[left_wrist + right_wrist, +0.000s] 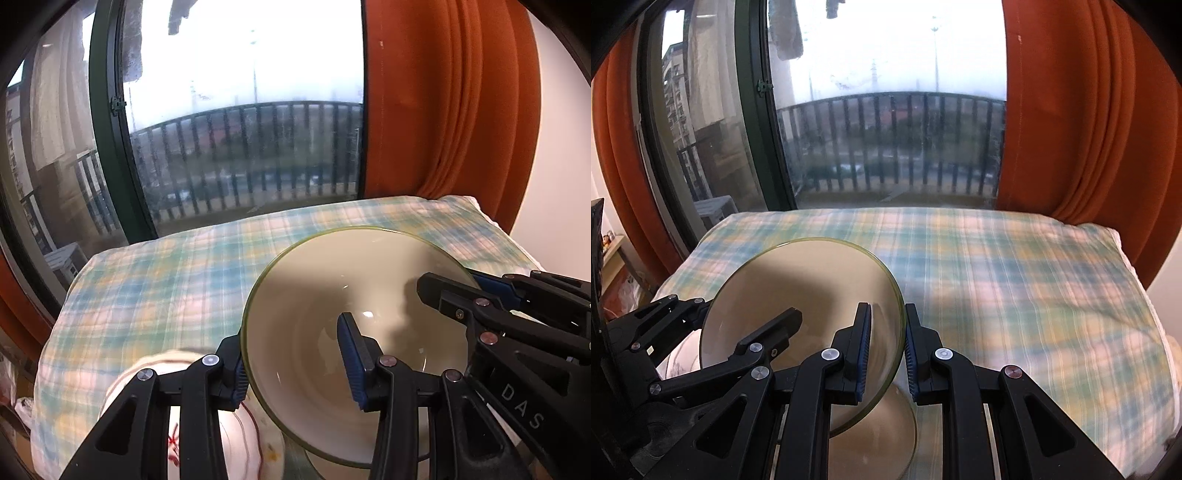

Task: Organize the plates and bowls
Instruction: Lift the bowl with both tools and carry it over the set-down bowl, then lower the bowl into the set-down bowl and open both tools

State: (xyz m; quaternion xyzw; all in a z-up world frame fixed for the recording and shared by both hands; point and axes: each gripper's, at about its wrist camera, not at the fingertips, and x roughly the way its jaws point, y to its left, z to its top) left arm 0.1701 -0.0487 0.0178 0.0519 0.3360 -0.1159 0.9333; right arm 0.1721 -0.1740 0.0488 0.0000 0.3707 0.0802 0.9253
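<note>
Bowl [354,325] tilted above checked tablecloth [166,280], rim pinched by left tool [295,365] and right tool [886,354].

Letters we can read

We see "DAS" in pale letters on the black right gripper [448,291] arm.

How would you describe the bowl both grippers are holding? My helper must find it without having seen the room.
Start at the plaid cloth spread before the window with orange curtains. Above its near edge, a wide cream bowl with a thin olive-green rim is gripped on opposite sides by the left gripper and the right gripper. The white dish beside it has red markings; this bowl is plain.
</note>
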